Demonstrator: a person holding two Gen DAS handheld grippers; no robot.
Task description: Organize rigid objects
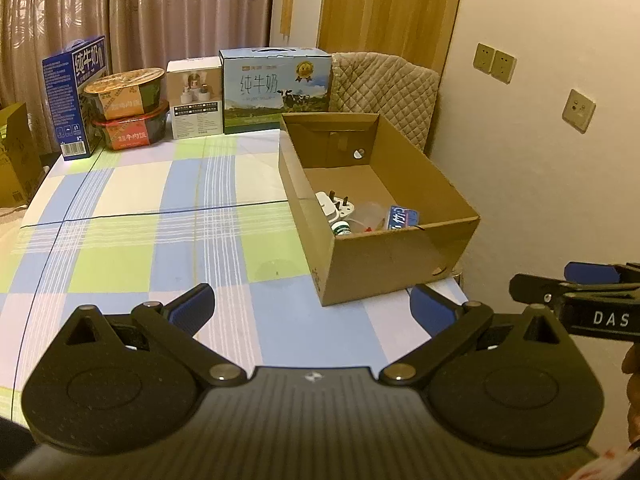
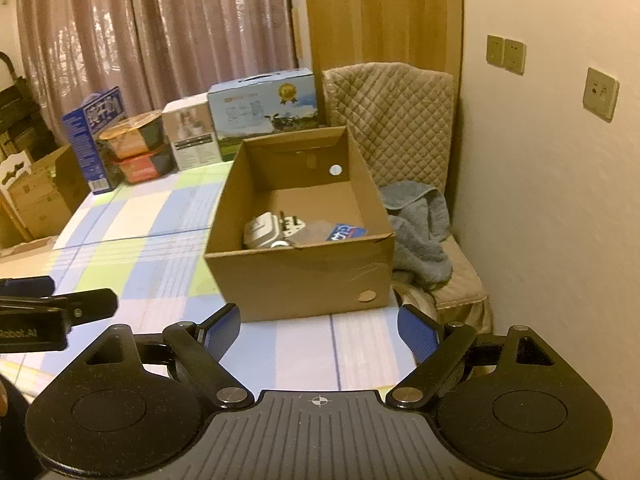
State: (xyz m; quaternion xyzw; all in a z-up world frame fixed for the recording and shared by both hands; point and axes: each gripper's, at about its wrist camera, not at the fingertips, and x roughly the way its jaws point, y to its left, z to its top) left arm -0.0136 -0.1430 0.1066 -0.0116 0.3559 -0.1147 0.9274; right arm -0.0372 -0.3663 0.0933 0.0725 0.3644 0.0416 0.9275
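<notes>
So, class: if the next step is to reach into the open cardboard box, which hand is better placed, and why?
Probably the right. The right tool faces the cardboard box almost squarely, jaws open and empty. For the left tool, also open and empty, the box sits off to its right, so it would have to swing across.

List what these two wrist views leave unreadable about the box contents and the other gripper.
- Cardboard box contents: the near wall hides their lower parts in both views.
- Green-capped bottle: mostly hidden.
- Blue packet: blurred print.
- Right gripper, in the left view: cut by the edge.

Black left gripper (image 1: 312, 312), blue pads, silver screws, "DAS" marking.
</notes>
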